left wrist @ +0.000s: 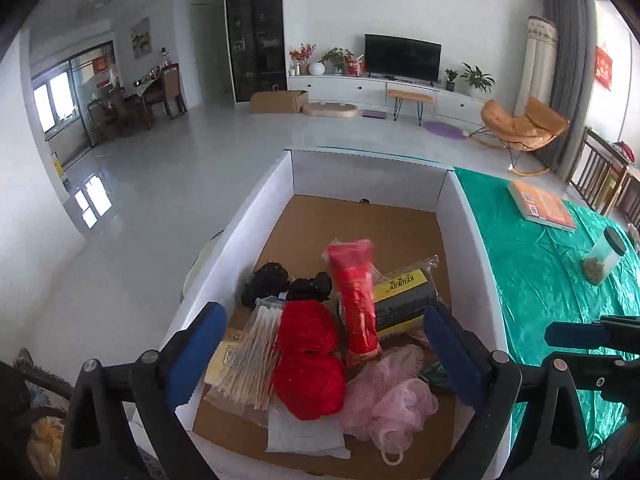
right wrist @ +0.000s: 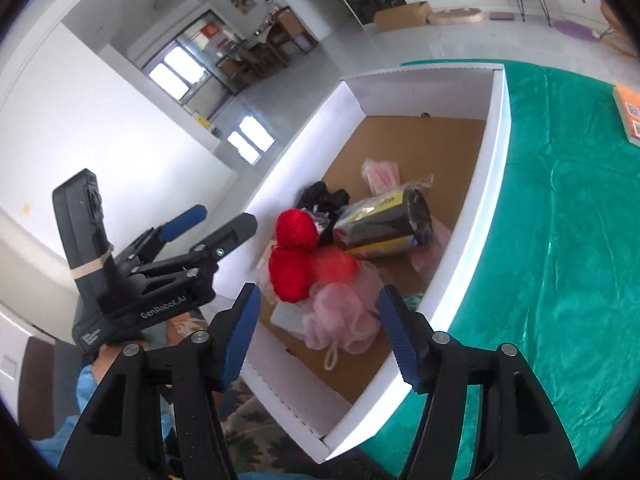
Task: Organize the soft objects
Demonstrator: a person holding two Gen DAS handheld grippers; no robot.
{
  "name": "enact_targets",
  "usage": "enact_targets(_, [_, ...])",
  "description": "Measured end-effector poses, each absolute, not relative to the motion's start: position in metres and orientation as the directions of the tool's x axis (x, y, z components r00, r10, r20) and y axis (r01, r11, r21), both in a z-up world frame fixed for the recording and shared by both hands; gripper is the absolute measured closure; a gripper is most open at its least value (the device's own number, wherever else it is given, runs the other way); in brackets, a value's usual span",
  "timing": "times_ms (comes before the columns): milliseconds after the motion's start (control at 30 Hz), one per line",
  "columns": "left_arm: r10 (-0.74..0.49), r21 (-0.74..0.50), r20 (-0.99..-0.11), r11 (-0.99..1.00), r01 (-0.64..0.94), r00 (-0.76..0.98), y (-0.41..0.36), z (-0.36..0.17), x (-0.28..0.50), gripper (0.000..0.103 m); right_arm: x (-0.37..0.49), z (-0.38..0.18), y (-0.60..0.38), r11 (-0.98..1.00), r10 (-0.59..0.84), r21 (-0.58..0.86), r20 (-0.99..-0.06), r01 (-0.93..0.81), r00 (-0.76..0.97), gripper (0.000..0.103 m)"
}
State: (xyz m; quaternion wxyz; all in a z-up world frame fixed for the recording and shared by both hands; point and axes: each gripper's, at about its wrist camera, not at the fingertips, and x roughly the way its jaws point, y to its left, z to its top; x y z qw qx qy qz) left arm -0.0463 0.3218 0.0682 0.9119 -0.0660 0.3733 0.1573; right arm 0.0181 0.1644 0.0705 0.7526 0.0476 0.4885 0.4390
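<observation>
We are looking at a table draped in a shiny green cloth (left wrist: 536, 264), wrinkling and catching the light. A white cardboard box (left wrist: 464, 216) is sitting directly on it at the left side, its near end seeming to overhang the table edge, though the fisheye is bending things too much to be sure. Farther right, an orange book (left wrist: 542, 206) is lying flat, and near it a clear jar with a dark lid (left wrist: 604, 258) is standing upright.

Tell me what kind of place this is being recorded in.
Most likely a home living room, open to a dining area. A television stands on a long white cabinet with potted plants, an orange rocking chair sits nearby, and a dining table with chairs stands further back.
</observation>
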Motion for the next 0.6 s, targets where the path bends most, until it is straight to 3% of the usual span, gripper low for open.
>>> enact_targets(100, [0.271,-0.005,-0.718,0.919,-0.394,0.642,0.313,0.066,-0.051,0.004,0.008,0.075,0.156,0.643,0.668,0.413,-0.714,-0.645,0.209,0.037])
enact_targets(267, [0.455,0.148,-0.663,0.858,-0.492,0.595,0.297,0.067,-0.059,0.004,-0.004,0.083,0.153,0.682,0.607,0.286,-0.734,-0.673,0.304,0.034])
enact_targets(600, [0.523,0.232,-0.649,0.827,-0.512,0.553,0.288,0.065,-0.059,0.004,-0.013,0.087,0.16,0.703,0.545,0.186,-0.761,-0.687,0.351,0.031])
